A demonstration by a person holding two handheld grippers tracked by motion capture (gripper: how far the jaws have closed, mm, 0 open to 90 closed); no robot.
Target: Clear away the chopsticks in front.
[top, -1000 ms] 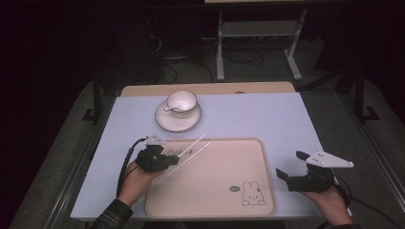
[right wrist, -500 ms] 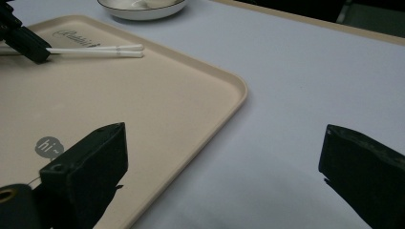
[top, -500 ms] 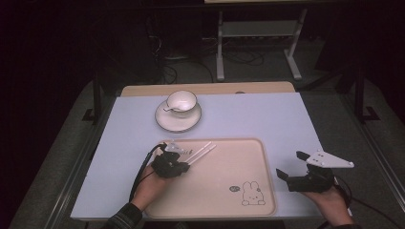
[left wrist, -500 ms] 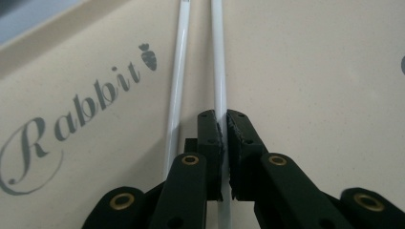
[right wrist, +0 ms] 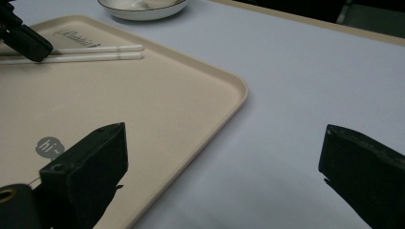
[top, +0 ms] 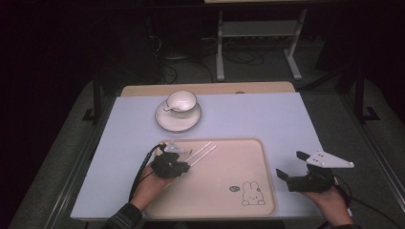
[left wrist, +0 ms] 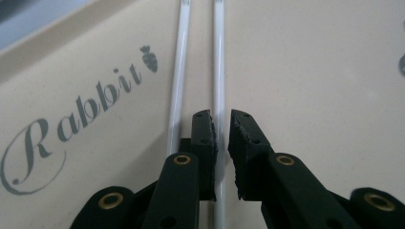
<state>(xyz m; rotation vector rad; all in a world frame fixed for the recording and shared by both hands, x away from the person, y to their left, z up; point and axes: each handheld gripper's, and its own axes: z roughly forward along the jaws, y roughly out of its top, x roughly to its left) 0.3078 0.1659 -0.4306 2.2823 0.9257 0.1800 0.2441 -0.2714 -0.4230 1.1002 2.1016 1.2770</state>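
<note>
My left hand-held gripper [left wrist: 220, 138] has just been opening, one chopstick [left wrist: 218, 71] loose between its jaws on the tray [top: 229, 200]; right hand-held gripper [top: 292, 165] gapes empty; cup and saucer [top: 178, 110] sit far.

The two slim white chopsticks [left wrist: 219, 71] looked like smooth, glossy plastic, catching thin lines of light. The beige rectangular tray [top: 248, 157] beneath them had a matt, faintly speckled plastic surface with grey printed lettering. The left gripper [left wrist: 222, 131] was black matt plastic with brass-coloured metal rivets, its fingers [left wrist: 243, 138] faced with rough, ragged-edged rubbery pads. The white cup and saucer [top: 178, 109] looked like glazed, shiny ceramic. The pale blue counter [top: 267, 119] appeared smooth and matt, edged with light wood.
</note>
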